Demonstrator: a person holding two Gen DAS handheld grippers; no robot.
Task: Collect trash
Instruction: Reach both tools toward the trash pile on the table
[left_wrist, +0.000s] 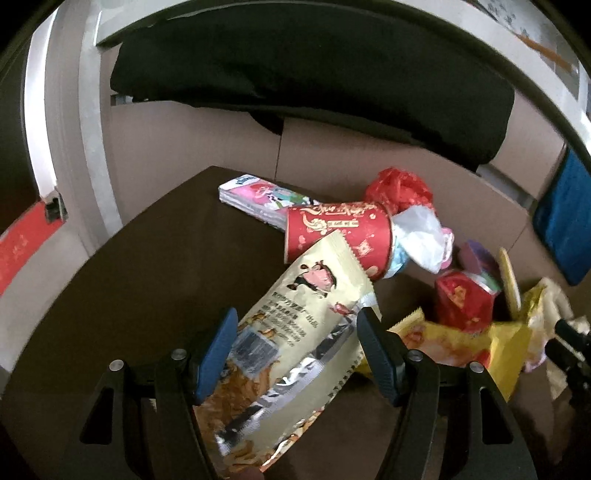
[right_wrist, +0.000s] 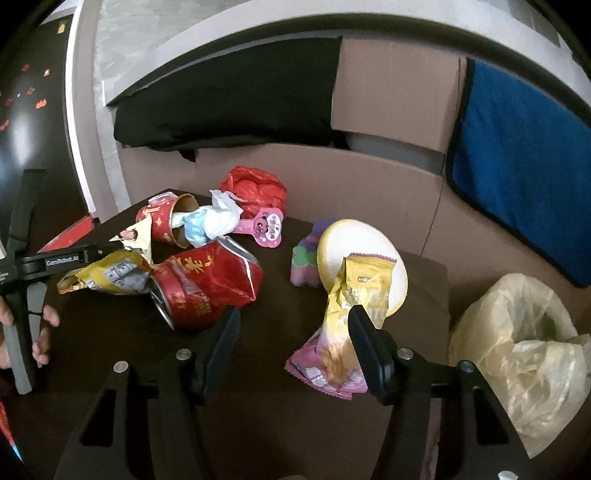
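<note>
My left gripper (left_wrist: 297, 321) is open, its blue fingers on either side of a cream snack wrapper (left_wrist: 295, 332) on the dark table; whether they touch it I cannot tell. The same wrapper (right_wrist: 107, 273) and gripper show at the left of the right wrist view. My right gripper (right_wrist: 291, 319) is open and empty above the table, its right finger beside a yellow-and-pink wrapper (right_wrist: 343, 332) leaning on a white round lid (right_wrist: 365, 254). A crushed red can (right_wrist: 210, 288), a red paper cup (left_wrist: 338, 236) stuffed with tissue, and a red plastic bag (right_wrist: 255, 188) lie around.
A bin lined with a yellowish plastic bag (right_wrist: 517, 354) stands at the table's right. Cardboard boxes (right_wrist: 369, 184), a black cloth (right_wrist: 229, 107) and a blue cloth (right_wrist: 524, 162) are behind. A pink tissue pack (left_wrist: 258, 195), a pink tag (right_wrist: 267, 229) and a purple-green block (right_wrist: 306, 258) lie on the table.
</note>
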